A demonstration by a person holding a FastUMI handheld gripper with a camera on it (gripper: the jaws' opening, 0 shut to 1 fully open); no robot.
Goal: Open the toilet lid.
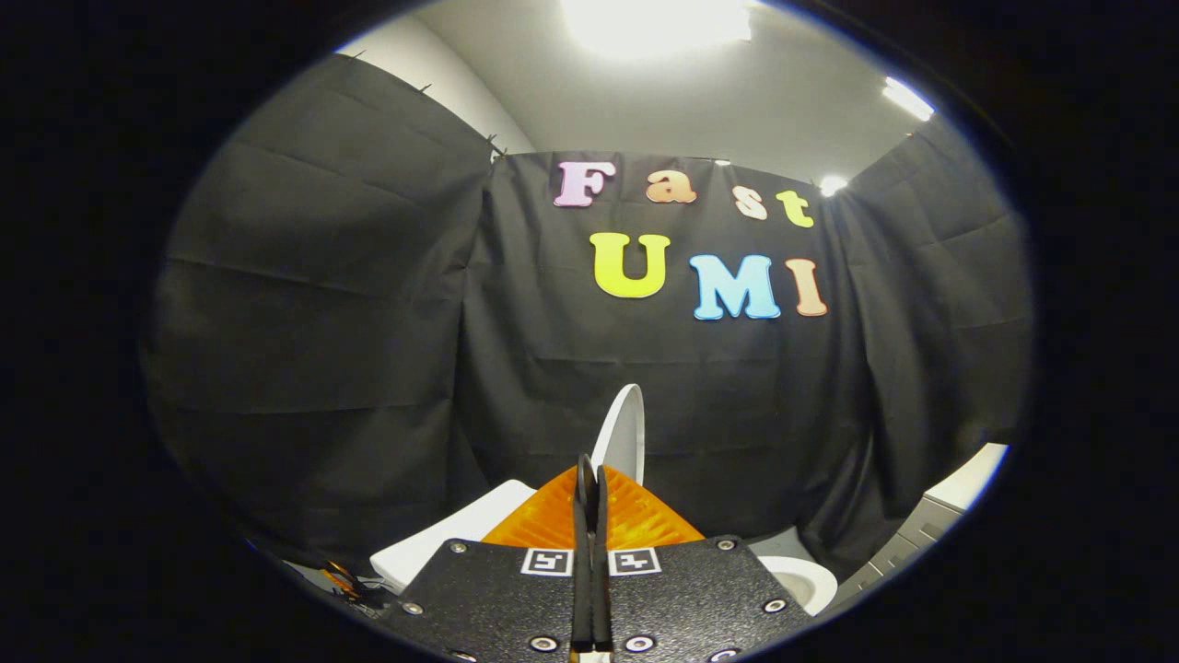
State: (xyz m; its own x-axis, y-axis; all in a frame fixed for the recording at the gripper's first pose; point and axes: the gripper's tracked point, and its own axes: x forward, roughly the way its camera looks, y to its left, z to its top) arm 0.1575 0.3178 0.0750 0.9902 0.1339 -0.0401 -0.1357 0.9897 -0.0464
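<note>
While lid: toilet lid [623,433] stands raised, lower centre, just beyond the fingers
Feel: rigid, smooth plastic, likely light, slippery
Hold: its free rim
Tool: tool [589,479] pinched together, empty

The claw [589,479] carried two flat, textured black plates, one on either side of its centre seam. Silver round-headed screws were set near the corners of each plate. A small square black-and-white marker sat on each plate beside the seam. The two fingers were narrow blades, pressed together along the seam.
</note>
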